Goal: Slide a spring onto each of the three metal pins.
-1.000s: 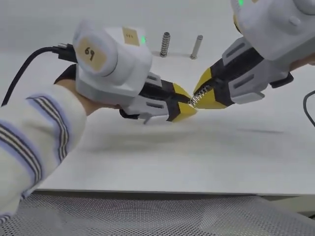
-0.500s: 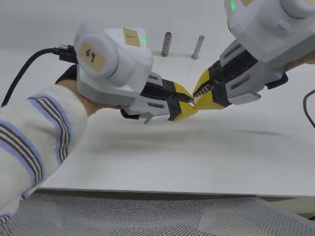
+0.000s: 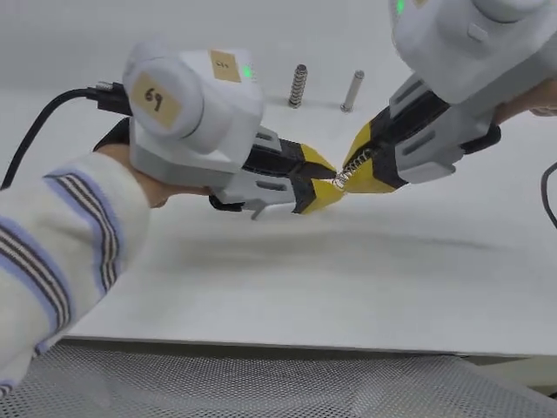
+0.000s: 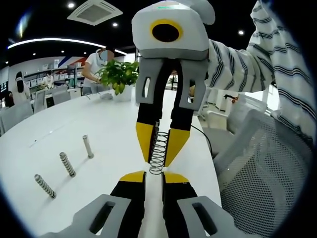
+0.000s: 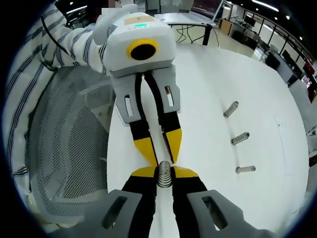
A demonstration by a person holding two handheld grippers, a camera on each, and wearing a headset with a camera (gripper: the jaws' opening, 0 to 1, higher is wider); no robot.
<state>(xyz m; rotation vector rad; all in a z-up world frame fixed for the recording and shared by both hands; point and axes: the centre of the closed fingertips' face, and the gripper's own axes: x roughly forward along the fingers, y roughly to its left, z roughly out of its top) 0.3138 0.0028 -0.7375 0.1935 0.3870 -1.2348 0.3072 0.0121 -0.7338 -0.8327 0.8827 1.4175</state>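
Observation:
A small steel spring [image 3: 351, 167] hangs above the white table, slanted between the two grippers. My right gripper [image 3: 355, 165] reaches in from the upper right and is shut on the spring [image 5: 165, 176], seen end-on between its yellow fingertips. My left gripper [image 3: 334, 182] meets it tip to tip, its jaws pinched with a narrow gap on the spring's lower end [image 4: 156, 170]. Far back stand a pin wearing a spring [image 3: 298, 85] and a bare pin [image 3: 352, 91]. The left gripper view has the bare pin [image 4: 87, 147] beside two spring-covered pins [image 4: 67, 164] [image 4: 45, 186].
The white table [image 3: 348, 279] spreads wide under the grippers. A black cable [image 3: 43, 122] trails from the left gripper, and another cable [image 3: 546, 187] lies at the right edge. A grey mesh chair back [image 3: 261, 387] sits below the table's near edge.
The camera has shifted a little. Both grippers stay tip to tip on the spring, with no clear move relative to each other.

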